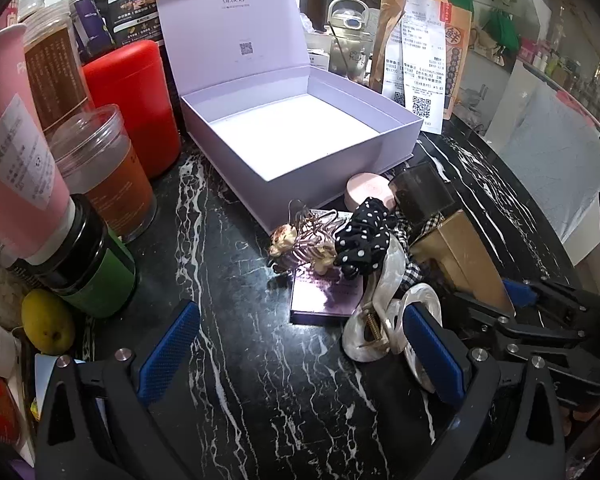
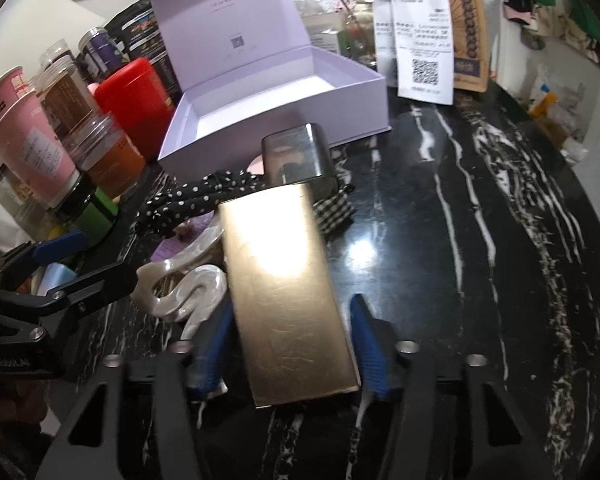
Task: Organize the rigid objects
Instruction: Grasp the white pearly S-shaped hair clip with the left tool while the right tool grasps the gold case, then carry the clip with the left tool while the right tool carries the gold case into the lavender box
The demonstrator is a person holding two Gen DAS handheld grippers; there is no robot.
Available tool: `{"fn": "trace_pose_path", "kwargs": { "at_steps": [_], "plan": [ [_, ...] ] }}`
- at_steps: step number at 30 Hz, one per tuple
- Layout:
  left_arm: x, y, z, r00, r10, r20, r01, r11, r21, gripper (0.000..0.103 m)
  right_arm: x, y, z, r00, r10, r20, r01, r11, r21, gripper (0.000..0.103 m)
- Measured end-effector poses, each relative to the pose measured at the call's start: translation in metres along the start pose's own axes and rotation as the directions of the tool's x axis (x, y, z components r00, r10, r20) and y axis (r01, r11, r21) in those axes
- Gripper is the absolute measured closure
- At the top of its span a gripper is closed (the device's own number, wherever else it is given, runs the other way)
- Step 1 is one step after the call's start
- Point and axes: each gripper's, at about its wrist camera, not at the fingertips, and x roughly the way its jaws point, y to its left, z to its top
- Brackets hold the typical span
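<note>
We judge the step in hand to be the first pick: the lilac box [image 1: 300,136] stands open and holds nothing, while the clutter lies heaped just in front of it on the black marble table [image 1: 240,380]. Our right gripper [image 2: 290,344] straddles the gold bottle [image 2: 288,292], blue pads at either flank; whether they already bite we cannot tell. The bottle points toward twelve o'clock, its dark cap nearest the box. Our left gripper [image 1: 300,352] hangs released, its right pad beside the pearly hair claw [image 1: 384,320] at three o'clock. Next we would need a firm pinch, a lift over the box's near wall, and care not to drag the polka-dot scrunchie [image 2: 196,200].
</note>
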Motion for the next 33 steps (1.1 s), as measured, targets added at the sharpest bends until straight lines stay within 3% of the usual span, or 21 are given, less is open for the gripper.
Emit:
{"fn": "trace_pose_path", "kwargs": {
  "at_steps": [13,16,18,20,25,29,33],
  "plan": [
    [0.013,-0.036,0.003,0.996,-0.085,-0.028,0.086,0.995,0.058,0.001,-0.009,-0.03,-0.006,0.996,-0.082,0.019,0.082,0.996,0.018,0.059],
    [0.016,-0.046,0.003,0.996,-0.086,-0.026,0.088,0.993,0.083,0.006,-0.012,-0.036,-0.008,0.996,-0.085,0.022,0.085,0.996,0.031,0.059],
    [0.019,-0.05,0.003,0.997,-0.076,-0.028,0.078,0.993,0.088,0.02,-0.014,-0.038,-0.01,0.996,-0.085,0.024,0.084,0.996,0.036,0.059],
    [0.024,-0.05,0.002,0.997,-0.062,-0.048,0.065,0.995,0.078,0.027,-0.015,-0.04,-0.011,0.996,-0.085,0.026,0.084,0.996,0.039,0.059],
    [0.029,-0.049,-0.002,0.993,-0.086,-0.076,0.09,0.995,0.048,0.032,-0.018,-0.044,-0.015,0.997,-0.074,0.031,0.072,0.996,0.055,0.059],
    [0.028,-0.055,-0.01,0.993,-0.085,-0.082,0.09,0.994,0.059,0.046,-0.02,-0.045,-0.018,0.996,-0.077,0.035,0.075,0.996,0.055,0.059],
    [0.022,-0.063,-0.015,0.995,-0.074,-0.064,0.079,0.993,0.091,0.047,-0.023,-0.045,-0.022,0.996,-0.076,0.037,0.074,0.996,0.056,0.059]
  ]
}}
